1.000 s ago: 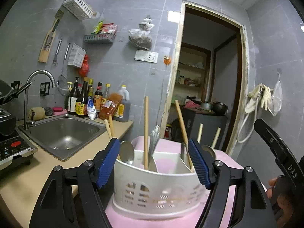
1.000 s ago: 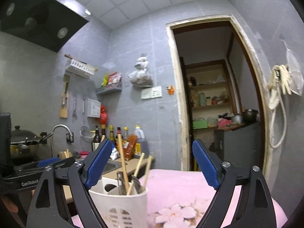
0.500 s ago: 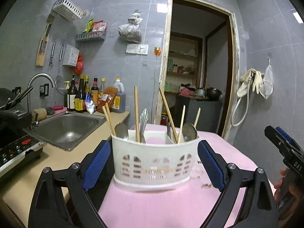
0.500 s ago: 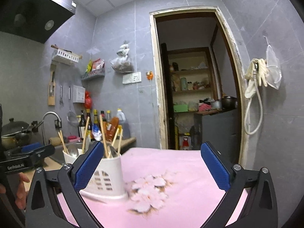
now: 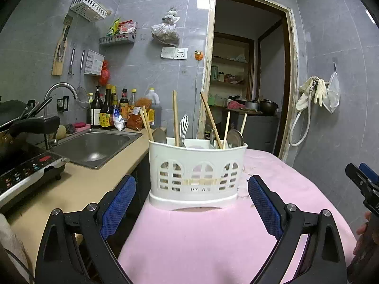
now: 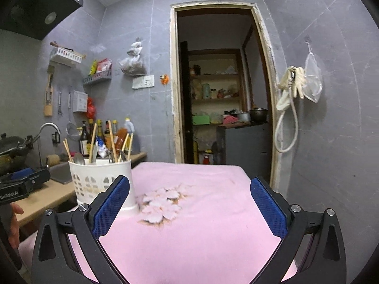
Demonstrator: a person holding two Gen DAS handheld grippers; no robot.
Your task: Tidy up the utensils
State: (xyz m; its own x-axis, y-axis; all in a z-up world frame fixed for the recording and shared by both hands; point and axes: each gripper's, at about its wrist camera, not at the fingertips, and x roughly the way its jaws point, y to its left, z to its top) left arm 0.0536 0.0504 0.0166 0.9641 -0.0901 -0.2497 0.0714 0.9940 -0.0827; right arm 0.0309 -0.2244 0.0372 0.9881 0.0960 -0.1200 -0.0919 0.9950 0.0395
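Hand-held gripper on the left (image 5: 191,198) stands wide apart and empty, its blue pads just short of the white utensil caddy (image 5: 197,169) and no longer flanking it as they did a second ago; its jaws have just been opening, and the caddy now stands free on the pink-covered surface (image 5: 213,236). The caddy is upright at the near-left corner of that surface, close to the edge that drops toward the beige countertop (image 5: 78,184) and the steel sink (image 5: 94,144). Wooden chopsticks (image 5: 175,118), a slotted metal utensil (image 5: 184,127) and spoons (image 5: 234,137) stand sorted in its compartments. Judging by this, the caddy has been set down and let go, and the organizing looks near its end, if not finished.

To the right, the right hand-held gripper (image 6: 189,203) is likewise spread fully open with nothing between its pads; its jaws too have just widened, and it has drawn away from the caddy, which now sits off its left pad. Ahead of it lies a broad bare stretch of pink cloth with a pale flower print (image 6: 163,203), giving ample room for either hand to pull back. The tight spots are the caddy's left side, near the surface's edge, and the grey tiled wall (image 6: 331,142) close along the right.
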